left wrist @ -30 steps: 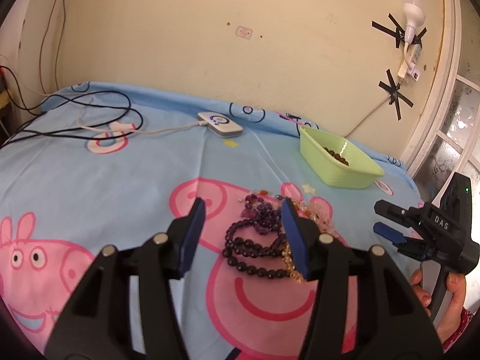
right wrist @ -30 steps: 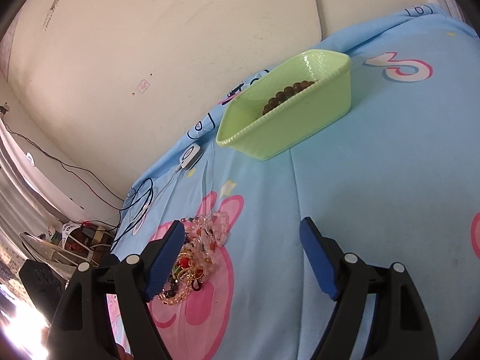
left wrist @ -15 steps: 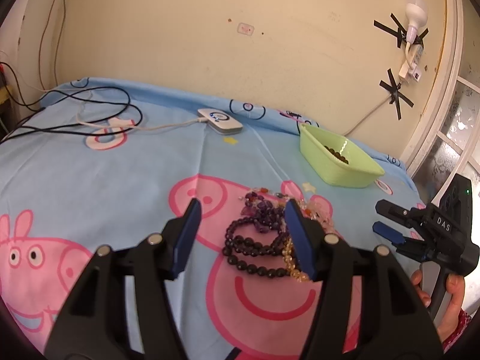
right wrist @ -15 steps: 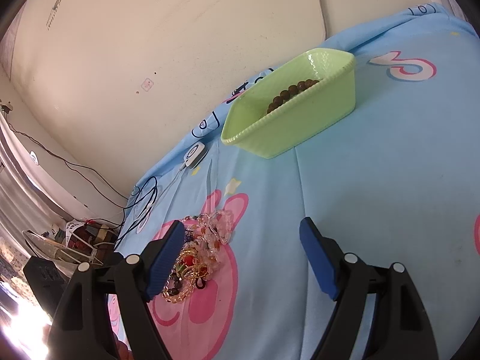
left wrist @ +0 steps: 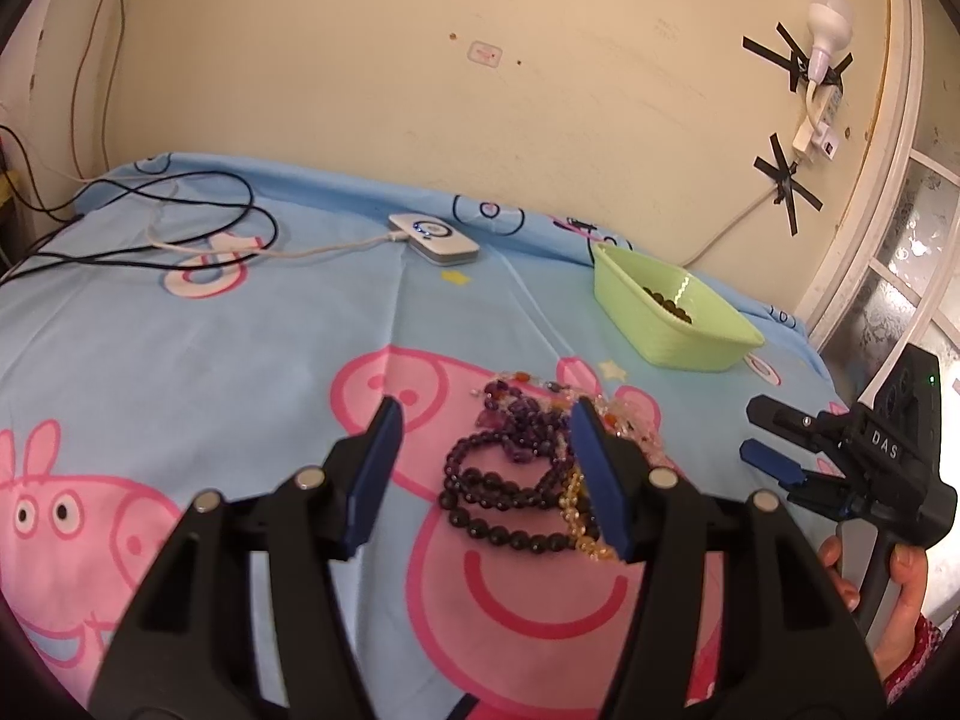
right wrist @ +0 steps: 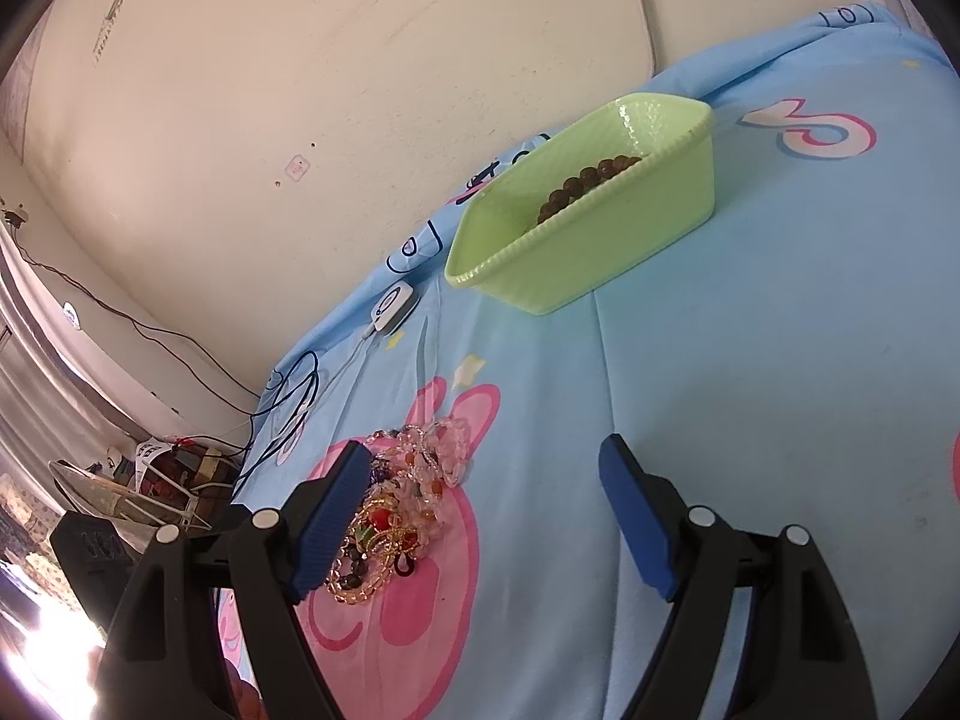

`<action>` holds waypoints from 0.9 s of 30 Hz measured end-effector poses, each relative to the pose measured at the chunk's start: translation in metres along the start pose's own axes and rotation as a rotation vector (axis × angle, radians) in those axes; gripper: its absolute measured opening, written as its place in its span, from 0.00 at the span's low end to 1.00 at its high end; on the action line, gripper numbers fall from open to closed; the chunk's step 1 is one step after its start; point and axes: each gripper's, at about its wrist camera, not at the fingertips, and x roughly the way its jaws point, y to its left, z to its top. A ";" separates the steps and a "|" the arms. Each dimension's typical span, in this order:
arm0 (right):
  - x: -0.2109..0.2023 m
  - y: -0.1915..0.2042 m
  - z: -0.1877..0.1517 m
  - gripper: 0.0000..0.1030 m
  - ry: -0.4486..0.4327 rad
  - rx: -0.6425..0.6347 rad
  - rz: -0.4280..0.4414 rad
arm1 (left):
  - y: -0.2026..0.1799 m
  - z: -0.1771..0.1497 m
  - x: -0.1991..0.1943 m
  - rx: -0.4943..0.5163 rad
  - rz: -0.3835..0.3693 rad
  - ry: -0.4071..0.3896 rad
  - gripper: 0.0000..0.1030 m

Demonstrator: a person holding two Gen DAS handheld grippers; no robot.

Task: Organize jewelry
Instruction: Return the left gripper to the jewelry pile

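Your left gripper (left wrist: 483, 468) hovered with fingers spread over the tangled heap of purple, black and amber bead bracelets (left wrist: 528, 468) on the blue cartoon-pig bedsheet (left wrist: 240, 360), gripping nothing. Your right gripper (right wrist: 486, 516) stood wide apart, empty. The light-green rectangular plastic tray (right wrist: 630, 240) held brown beads (right wrist: 585, 183).

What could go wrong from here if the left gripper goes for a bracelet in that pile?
1. The dark bead bracelet lies tangled with the purple beads and the yellow strand, so closing the left gripper may lift several at once.
2. The green tray sits far off by the wall; a dangling strand could slip on the way.
3. The bedsheet is soft, and the fingers may pinch fabric.
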 end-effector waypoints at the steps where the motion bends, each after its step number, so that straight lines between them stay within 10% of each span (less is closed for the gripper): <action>1: 0.000 0.000 0.000 0.56 0.000 0.001 0.001 | 0.000 0.000 0.000 0.000 -0.001 0.001 0.54; 27: 0.003 0.001 -0.001 0.56 0.012 -0.019 0.007 | 0.023 0.003 0.001 -0.110 -0.115 0.040 0.54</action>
